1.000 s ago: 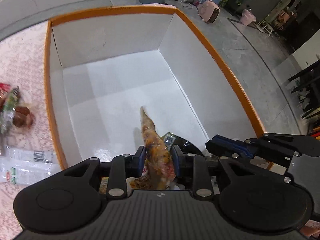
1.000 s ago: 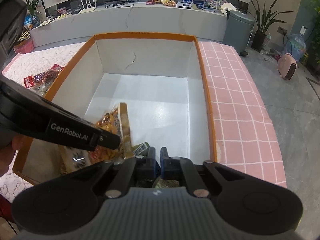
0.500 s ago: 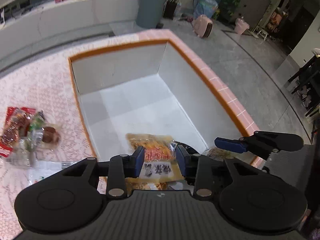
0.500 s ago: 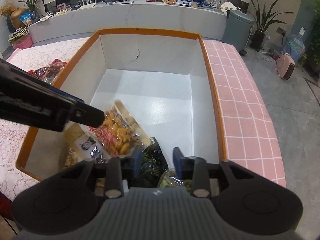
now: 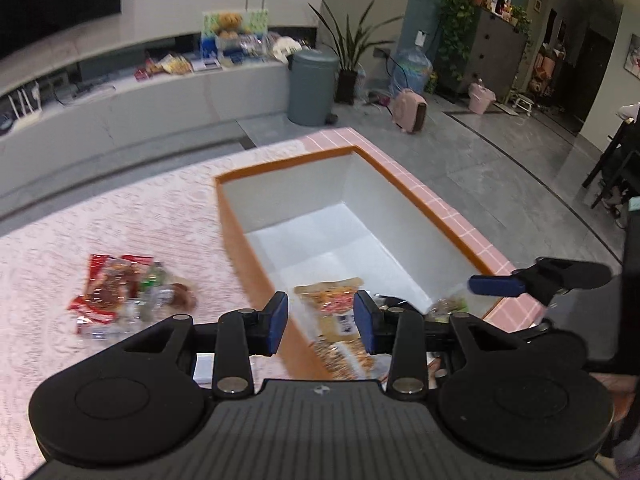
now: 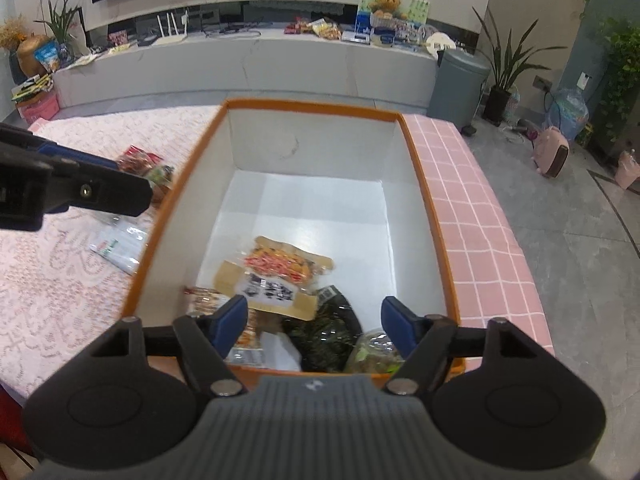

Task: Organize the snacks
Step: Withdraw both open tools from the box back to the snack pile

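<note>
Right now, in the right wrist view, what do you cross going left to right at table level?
Left hand-held gripper → loose snack packets on the lace cloth → orange-rimmed box holding the orange snack bag → pink checked cloth → grey floor.

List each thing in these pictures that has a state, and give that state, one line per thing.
Left hand-held gripper: open, holding nothing.
Right hand-held gripper: open, holding nothing.
Box: lidless, partly filled at its near end.
Orange packet: lying flat in the box, label up.
Dark packet: in the box, partly under the orange packet.
Red packet: outside the box, on the lace cloth.
Bin: lid shut.
</note>
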A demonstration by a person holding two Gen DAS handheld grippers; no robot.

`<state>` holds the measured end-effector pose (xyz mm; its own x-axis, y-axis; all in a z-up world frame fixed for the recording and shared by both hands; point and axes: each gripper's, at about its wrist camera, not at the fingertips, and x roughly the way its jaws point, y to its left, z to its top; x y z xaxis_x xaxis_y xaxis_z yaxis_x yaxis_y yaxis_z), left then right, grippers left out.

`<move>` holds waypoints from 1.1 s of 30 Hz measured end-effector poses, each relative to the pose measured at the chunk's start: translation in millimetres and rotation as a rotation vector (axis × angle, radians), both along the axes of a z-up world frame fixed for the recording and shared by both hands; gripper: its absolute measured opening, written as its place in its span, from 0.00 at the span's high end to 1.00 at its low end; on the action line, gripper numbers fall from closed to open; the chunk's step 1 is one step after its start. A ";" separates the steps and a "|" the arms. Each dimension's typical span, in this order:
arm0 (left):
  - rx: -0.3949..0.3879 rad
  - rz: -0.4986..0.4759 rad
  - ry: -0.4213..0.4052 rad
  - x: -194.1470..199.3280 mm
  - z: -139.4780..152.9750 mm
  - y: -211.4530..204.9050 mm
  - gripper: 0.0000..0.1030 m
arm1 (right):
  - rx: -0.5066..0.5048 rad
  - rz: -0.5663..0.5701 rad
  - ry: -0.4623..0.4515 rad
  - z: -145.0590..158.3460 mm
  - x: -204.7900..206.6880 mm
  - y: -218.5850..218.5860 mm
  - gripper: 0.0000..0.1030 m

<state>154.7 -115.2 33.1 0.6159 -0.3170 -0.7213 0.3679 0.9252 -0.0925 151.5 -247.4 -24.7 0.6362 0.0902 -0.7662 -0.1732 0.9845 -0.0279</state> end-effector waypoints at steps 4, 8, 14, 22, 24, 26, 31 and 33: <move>0.018 0.034 -0.063 -19.7 -1.4 16.5 0.58 | 0.026 0.003 -0.045 10.9 -15.7 14.8 0.24; 0.071 0.097 -0.117 -36.9 -9.2 30.8 0.58 | 0.074 0.000 -0.089 18.4 -32.3 31.3 0.20; 0.076 0.179 -0.171 -59.6 -23.4 56.9 0.58 | 0.160 -0.003 -0.168 19.9 -50.3 60.8 0.15; 0.005 0.302 -0.157 -67.3 -41.1 106.0 0.58 | 0.207 -0.008 -0.196 6.8 -57.4 99.2 0.15; -0.005 0.327 -0.151 -70.8 -48.1 118.2 0.57 | 0.204 -0.007 -0.205 3.7 -56.8 108.3 0.15; -0.018 0.343 -0.136 -71.0 -52.5 126.6 0.57 | 0.196 0.017 -0.209 1.8 -54.0 119.0 0.15; -0.007 0.358 -0.112 -68.6 -65.9 149.0 0.58 | 0.160 0.071 -0.205 -8.2 -47.2 145.7 0.15; -0.025 0.348 -0.083 -65.0 -70.1 156.2 0.58 | 0.149 0.090 -0.186 -14.6 -42.0 154.3 0.16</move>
